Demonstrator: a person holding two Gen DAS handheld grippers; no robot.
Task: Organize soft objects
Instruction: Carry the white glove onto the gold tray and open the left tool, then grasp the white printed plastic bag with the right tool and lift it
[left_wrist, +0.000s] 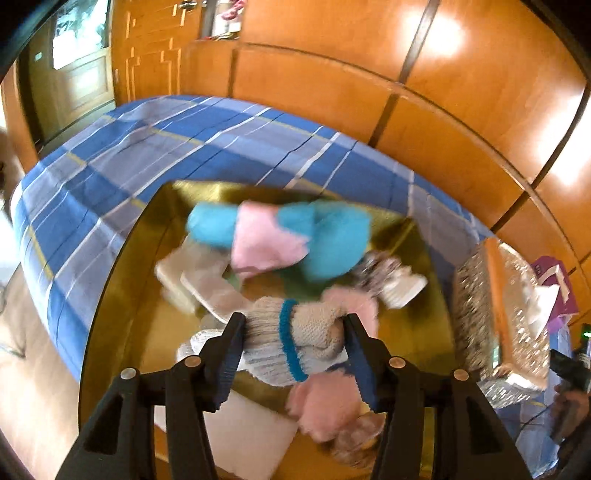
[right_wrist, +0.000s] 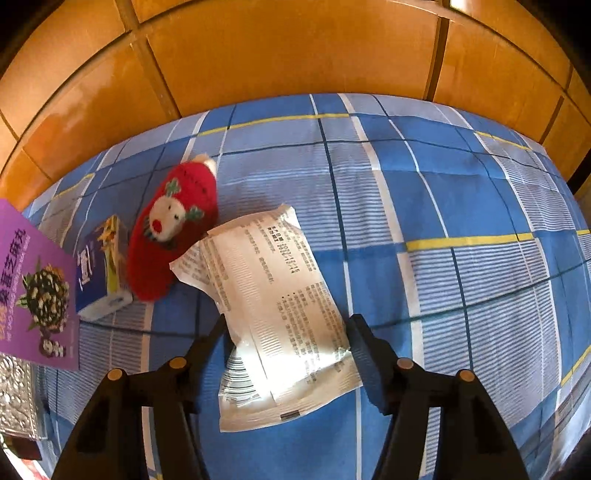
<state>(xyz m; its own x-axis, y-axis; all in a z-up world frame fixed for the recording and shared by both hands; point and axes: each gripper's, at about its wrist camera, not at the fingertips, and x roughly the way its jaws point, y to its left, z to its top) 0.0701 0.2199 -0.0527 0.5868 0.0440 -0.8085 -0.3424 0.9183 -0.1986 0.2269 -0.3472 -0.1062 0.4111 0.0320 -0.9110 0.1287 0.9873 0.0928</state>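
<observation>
In the left wrist view my left gripper (left_wrist: 295, 321) is shut on a grey knitted piece with a teal band (left_wrist: 295, 332), held over a gold box (left_wrist: 110, 280) on the bed. In the box lie a blue and pink knit (left_wrist: 280, 240), pink fluffy pieces (left_wrist: 325, 406) and pale packets (left_wrist: 199, 284). In the right wrist view my right gripper (right_wrist: 286, 325) is open, its fingers either side of a white printed packet (right_wrist: 280, 317) lying on the bed. A red knitted reindeer sock (right_wrist: 173, 225) lies beyond it to the left.
The bed has a blue checked sheet (right_wrist: 461, 221) with wooden wall panels (right_wrist: 280, 48) behind. A purple box (right_wrist: 37, 288) and a small blue box (right_wrist: 103, 266) sit left of the sock. A silver patterned box (left_wrist: 502, 314) stands right of the gold box.
</observation>
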